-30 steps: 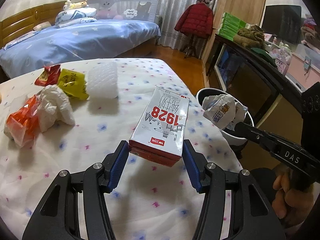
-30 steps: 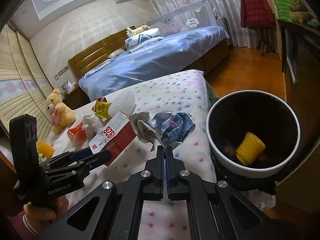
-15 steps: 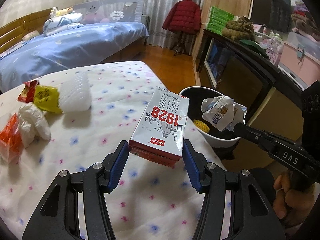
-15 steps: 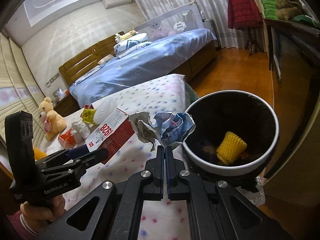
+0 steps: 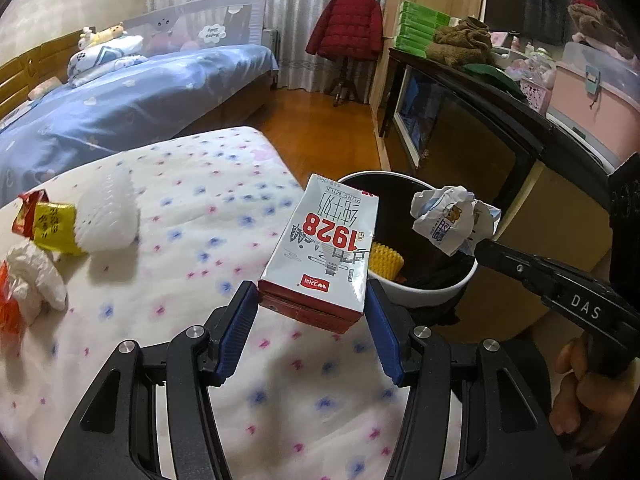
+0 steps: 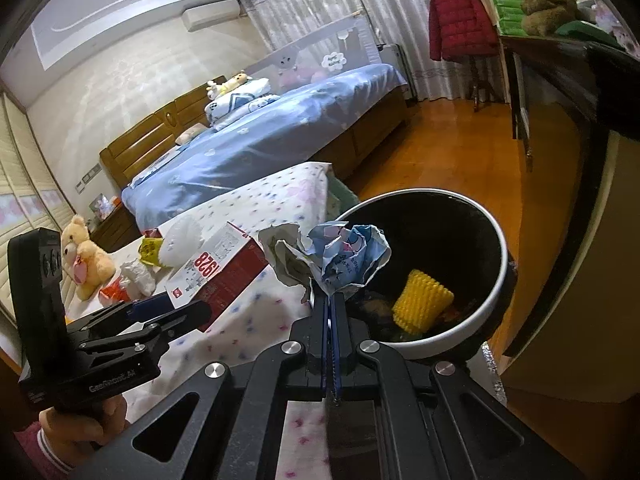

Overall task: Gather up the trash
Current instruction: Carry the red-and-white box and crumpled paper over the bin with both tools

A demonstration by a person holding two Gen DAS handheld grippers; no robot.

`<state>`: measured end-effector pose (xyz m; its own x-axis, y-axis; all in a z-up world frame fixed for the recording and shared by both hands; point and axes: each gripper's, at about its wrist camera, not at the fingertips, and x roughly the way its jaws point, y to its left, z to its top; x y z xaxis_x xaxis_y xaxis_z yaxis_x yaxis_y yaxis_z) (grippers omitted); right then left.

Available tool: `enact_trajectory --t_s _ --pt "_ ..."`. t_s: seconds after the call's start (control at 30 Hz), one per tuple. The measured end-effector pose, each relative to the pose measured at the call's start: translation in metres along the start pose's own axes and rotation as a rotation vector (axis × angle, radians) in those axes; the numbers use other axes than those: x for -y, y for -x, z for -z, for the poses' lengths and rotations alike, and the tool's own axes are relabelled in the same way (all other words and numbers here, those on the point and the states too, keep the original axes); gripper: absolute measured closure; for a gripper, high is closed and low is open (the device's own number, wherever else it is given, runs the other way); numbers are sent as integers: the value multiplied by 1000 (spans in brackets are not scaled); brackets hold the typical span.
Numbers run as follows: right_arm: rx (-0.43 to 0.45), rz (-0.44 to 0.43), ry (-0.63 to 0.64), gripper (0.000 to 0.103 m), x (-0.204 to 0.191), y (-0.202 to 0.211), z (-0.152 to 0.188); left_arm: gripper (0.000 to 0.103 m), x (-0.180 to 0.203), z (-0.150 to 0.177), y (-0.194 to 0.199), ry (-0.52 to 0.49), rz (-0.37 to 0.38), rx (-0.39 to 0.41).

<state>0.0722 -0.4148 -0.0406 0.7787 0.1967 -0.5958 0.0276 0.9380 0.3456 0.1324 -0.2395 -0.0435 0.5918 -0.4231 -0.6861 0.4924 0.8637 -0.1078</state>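
only the right wrist view looks down into the bin (image 6: 500, 256), where a ribbed yellow foam sleeve (image 6: 422, 306) lies on the black liner; it also shows the teddy (image 6: 86, 258) beyond the bed and the hand (image 6: 84, 432) on the left gripper (image 6: 168, 314). the left wrist view alone shows the other hand (image 5: 588, 396), the dark cabinet (image 5: 480, 136) and the litter left on the floral sheet (image 5: 208, 216): a white foam net (image 5: 106, 216), a yellow packet (image 5: 54, 228), a white tissue wad (image 5: 34, 276) and an orange wrapper (image 5: 8, 312).

the left gripper's blue fingers (image 5: 240, 330) clamp the boxy milk carton (image 5: 326, 252) by its sides, its far end over the bin's white rim. the right gripper (image 6: 330, 312) is clenched on a crumpled paper ball (image 6: 340, 256), printed blue and white, held at the near rim of the bin.

compared with a second ago, the bin sits closer and more central in both views, and the litter has slid towards the left edge.
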Motion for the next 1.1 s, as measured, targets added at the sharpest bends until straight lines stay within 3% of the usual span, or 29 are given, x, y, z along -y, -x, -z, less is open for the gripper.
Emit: enact_trajectory --t_s 1.1 --pt "-24 81 -65 102 52 -28 -15 49 38 -37 -56 -67 13 -58"
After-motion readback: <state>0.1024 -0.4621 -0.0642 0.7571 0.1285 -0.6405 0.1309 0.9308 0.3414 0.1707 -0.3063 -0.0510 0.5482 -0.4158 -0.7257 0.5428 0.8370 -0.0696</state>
